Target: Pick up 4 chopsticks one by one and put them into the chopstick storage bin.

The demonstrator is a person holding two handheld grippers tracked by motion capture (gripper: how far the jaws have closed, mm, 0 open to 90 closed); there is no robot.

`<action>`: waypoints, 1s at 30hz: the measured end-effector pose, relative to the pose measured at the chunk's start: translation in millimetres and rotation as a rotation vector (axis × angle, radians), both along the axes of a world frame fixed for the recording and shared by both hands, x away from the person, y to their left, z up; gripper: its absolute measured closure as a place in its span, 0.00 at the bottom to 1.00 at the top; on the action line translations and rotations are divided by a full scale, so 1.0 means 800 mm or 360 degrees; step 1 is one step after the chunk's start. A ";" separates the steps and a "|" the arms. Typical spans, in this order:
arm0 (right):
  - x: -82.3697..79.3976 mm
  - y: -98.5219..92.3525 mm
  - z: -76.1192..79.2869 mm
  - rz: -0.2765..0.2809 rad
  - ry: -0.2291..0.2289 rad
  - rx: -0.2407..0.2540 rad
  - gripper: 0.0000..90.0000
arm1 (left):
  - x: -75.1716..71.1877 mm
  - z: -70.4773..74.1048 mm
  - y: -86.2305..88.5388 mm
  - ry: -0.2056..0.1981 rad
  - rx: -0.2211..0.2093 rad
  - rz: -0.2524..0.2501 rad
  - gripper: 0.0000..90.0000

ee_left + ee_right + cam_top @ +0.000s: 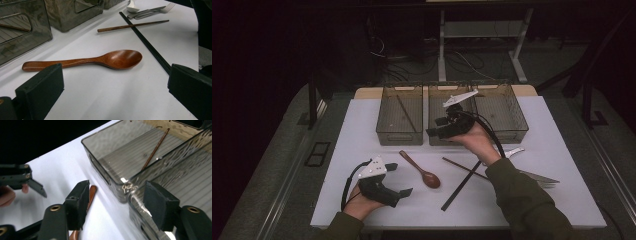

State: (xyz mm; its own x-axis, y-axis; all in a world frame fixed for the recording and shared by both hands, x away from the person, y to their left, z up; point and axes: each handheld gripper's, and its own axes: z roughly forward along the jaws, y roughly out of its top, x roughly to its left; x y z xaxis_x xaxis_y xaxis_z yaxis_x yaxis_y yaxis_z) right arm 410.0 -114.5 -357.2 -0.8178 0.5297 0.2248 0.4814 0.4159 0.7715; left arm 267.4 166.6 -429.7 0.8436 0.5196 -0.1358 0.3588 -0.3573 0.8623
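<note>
Both grippers open and empty; left gripper (115,87) squared on brown wooden spoon (85,60) just ahead, and closing early risks nudging it aside.

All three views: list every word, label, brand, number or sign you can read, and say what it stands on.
None: no readable text stands on anything here.
The three smoky bins show no print.
The wooden spoon, brown chopstick, black chopstick and metal cutlery show no stamp.
The left gripper and right gripper, jaws apart and empty, and the white table show none either.
</note>
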 end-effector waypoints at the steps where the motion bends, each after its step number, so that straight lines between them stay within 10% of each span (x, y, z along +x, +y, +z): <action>1: -0.003 -0.003 0.001 -0.0006 0.0006 -0.0004 0.39 | 0.000 0.000 0.000 0.0003 0.0001 -0.0001 0.00; 30: -0.080 -0.135 -0.019 -0.0037 -0.0023 -0.0045 0.41 | 0.002 -0.002 0.000 0.0008 0.0015 0.0003 0.00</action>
